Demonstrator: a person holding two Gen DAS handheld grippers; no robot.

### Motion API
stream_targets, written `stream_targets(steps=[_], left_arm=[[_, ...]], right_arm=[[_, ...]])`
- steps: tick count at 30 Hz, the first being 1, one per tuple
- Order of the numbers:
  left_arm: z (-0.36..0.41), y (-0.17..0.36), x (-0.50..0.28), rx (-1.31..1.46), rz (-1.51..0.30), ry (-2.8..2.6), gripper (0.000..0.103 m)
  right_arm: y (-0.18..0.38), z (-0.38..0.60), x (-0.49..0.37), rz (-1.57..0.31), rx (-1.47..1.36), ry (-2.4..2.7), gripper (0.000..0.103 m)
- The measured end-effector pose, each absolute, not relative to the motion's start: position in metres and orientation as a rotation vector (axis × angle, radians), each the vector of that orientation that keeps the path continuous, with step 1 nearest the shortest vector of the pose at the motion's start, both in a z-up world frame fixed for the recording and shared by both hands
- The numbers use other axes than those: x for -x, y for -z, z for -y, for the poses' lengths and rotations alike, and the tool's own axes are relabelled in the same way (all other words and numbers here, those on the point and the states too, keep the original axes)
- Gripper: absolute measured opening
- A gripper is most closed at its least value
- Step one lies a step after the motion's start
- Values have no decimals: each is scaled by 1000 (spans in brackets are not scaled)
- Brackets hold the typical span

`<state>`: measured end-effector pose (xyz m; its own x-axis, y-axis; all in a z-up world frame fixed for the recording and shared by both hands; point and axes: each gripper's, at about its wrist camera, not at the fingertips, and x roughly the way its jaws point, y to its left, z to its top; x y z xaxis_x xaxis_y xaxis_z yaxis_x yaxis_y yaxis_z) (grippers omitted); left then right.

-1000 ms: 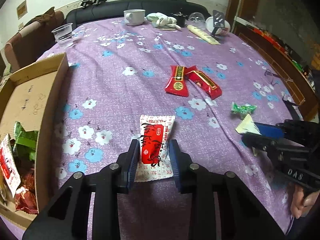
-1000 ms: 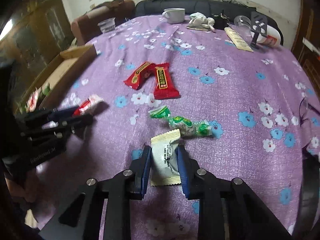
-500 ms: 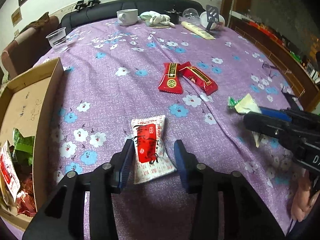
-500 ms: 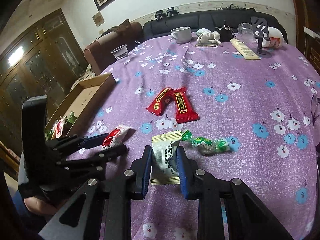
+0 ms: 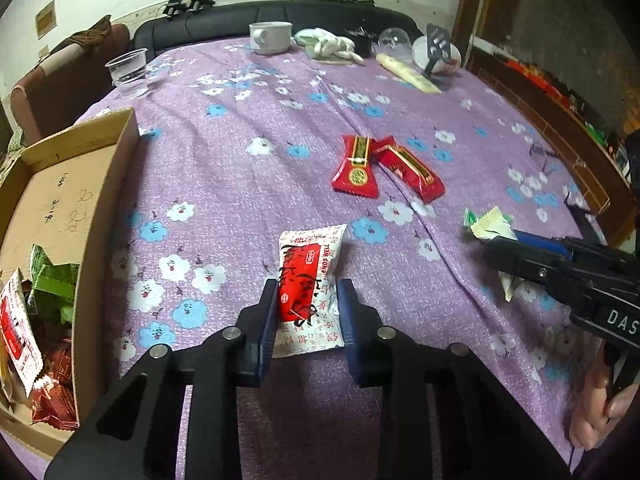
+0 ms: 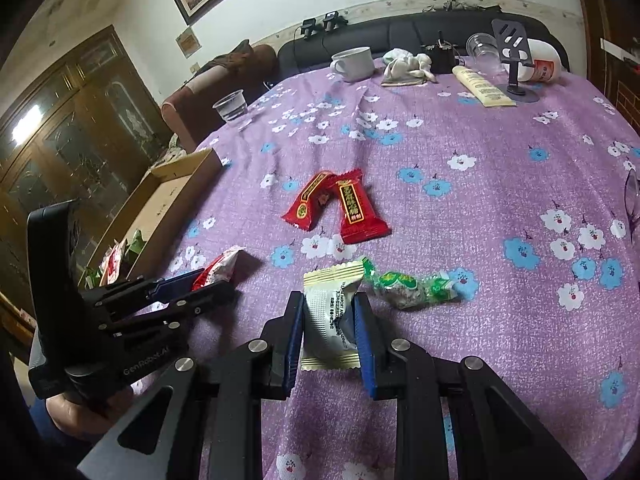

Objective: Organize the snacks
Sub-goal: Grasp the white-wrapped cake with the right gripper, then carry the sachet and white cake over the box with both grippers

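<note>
Purple cloth with white and blue flowers is spread over the bench. A white and red snack pack is seen between the blue pads of the left tool. The jaws of this tool are closing, and the pack's sides are touched by both pads. Its back end is just off the cloth, while its front end seems to rest on the cloth.

A pale cream snack pack is clamped by the right tool, with the jaws pressed tight on its two sides. Just beside it, to the right in the right wrist view, a green wrapped candy is lying on the cloth.

Two red snack bars are found in the middle of the bench, touching at one end like a letter V.

A cardboard box is placed at the left edge of the bench. Some green and red packs are already kept in its near end.

At the far end of the bench a white mug, a clear plastic cup, a white cloth and a long pale tube can be seen. A hand is seen under the right tool in the left wrist view.
</note>
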<state>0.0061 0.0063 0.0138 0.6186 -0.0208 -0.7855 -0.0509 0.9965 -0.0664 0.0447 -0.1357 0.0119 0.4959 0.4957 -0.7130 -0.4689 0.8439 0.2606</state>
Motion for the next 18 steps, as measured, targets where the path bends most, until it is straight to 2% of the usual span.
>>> stream_targets(steps=[10, 18], left_arm=[[-18, -35, 17, 107, -799, 14, 26], [-63, -53, 45, 171, -733, -22, 26]], right_arm=[[-29, 124, -34, -875, -52, -549, 25], [-51, 67, -5, -849, 45, -596, 25]])
